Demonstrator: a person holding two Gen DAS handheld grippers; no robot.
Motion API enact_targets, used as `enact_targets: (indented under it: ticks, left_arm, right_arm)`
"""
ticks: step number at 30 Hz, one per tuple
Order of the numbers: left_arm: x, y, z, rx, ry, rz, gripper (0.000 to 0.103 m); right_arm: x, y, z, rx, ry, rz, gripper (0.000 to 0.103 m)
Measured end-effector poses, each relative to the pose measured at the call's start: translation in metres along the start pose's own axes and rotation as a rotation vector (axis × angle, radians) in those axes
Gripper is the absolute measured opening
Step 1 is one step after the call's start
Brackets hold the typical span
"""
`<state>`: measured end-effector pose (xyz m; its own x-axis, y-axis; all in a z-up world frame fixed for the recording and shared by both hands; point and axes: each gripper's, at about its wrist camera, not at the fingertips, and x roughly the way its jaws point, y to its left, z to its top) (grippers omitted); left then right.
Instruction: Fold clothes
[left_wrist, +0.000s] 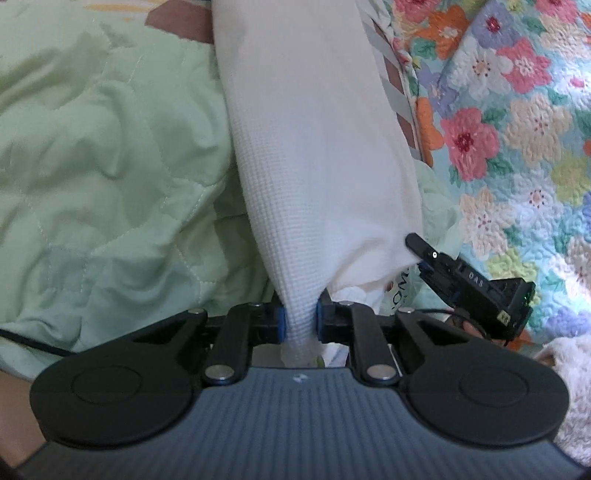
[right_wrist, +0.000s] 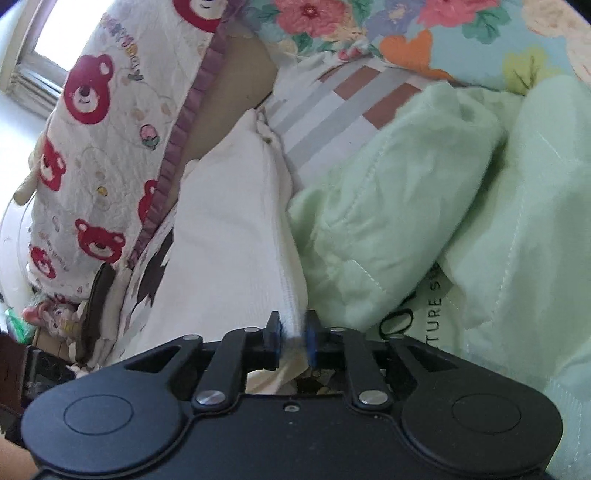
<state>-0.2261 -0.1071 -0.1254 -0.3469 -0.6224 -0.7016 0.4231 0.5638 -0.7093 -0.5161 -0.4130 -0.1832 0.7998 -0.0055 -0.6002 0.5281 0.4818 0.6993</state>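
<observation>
**Both grippers pinch the white garment**

The left gripper (left_wrist: 301, 321) has its blue pads pressed onto a bunched corner of the white waffle-knit garment (left_wrist: 314, 155), which stretches away from it over the pale green quilt (left_wrist: 110, 166). The right gripper (right_wrist: 292, 338) clamps another edge of the same cloth. Beyond lie a floral quilt (left_wrist: 517, 110) and a bear-print pillow (right_wrist: 107, 147). The right gripper also shows in the left view, nipping the garment's lower right corner.

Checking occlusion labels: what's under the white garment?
The white garment drapes over a green quilt and a striped sheet. Whatever lies directly beneath its middle is covered.
</observation>
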Motion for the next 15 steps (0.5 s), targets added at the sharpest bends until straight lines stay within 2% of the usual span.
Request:
enact_targets:
  ticks: [1,2,5,6,7,8,10,15]
  left_arm:
    - [0.002,-0.001,0.0,-0.002,0.001,-0.002,0.014]
    - [0.004,-0.001,0.001,-0.005,0.002,-0.004,0.014]
    - [0.005,0.001,0.0,-0.016,-0.001,-0.016,0.014]
    - [0.003,-0.002,0.0,0.007,-0.007,-0.012,0.012]
    - [0.001,-0.005,0.001,0.027,-0.013,-0.015,0.012]
    - [-0.003,-0.01,0.004,0.041,-0.019,-0.027,0.012]
    - [-0.011,-0.018,0.01,0.068,-0.031,-0.05,0.012]
    - [-0.026,-0.026,0.048,0.061,-0.071,-0.112,0.012]
  right_arm:
    - [0.002,-0.004,-0.001,0.033,-0.007,0.0,0.037]
    - [0.003,-0.01,-0.003,0.076,-0.013,0.024,0.041]
    - [0.012,-0.02,-0.01,0.165,0.027,0.135,0.042]
    - [0.014,-0.015,-0.012,0.126,0.038,0.139,0.03]
    - [0.016,-0.01,-0.014,0.087,0.05,0.144,0.01]
    - [0.017,-0.005,-0.016,0.051,0.058,0.154,0.01]
    - [0.013,0.005,-0.008,0.025,0.045,0.23,0.01]
    - [0.013,0.037,0.047,-0.051,0.011,0.29,0.01]
